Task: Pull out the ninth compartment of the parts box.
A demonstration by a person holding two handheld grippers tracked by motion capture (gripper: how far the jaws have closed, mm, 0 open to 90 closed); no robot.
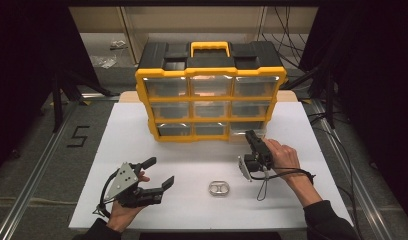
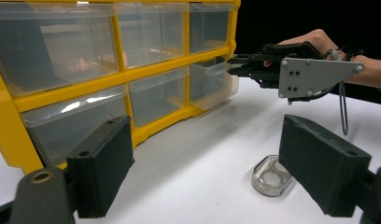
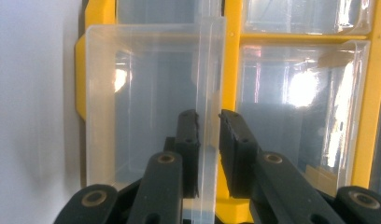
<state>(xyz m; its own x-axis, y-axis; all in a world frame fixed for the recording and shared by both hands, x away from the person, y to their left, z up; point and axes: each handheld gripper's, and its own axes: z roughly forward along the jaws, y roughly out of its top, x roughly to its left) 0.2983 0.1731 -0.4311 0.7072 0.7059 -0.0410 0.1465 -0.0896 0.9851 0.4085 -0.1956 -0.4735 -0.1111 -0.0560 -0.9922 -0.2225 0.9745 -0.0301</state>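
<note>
**Clear drawer pinched at the yellow cabinet's bottom right**

Clear plastic fills the right gripper view: the bottom-right drawer (image 3: pixel 151 102) stands partly pulled out of the yellow and black drawer cabinet (image 1: pixel 210 75), and the right gripper (image 3: pixel 208 140) has its jaws closed on the drawer's front lip, one pad on each side. The high view places that drawer (image 1: pixel 247 131) at the cabinet's lower right corner, on the white table (image 1: pixel 142 130), with the right gripper (image 1: pixel 252 137) at it. The left gripper (image 1: pixel 159 172) rests near the table's left front, jaws spread wide and holding nothing. A small metal and glass ring piece (image 1: pixel 219 188) lies between the two hands; the left gripper view shows its clear centre (image 2: pixel 271 176). The one readable mark is a "5" (image 1: pixel 78 136) taped on the floor, seen from the high view.
</note>
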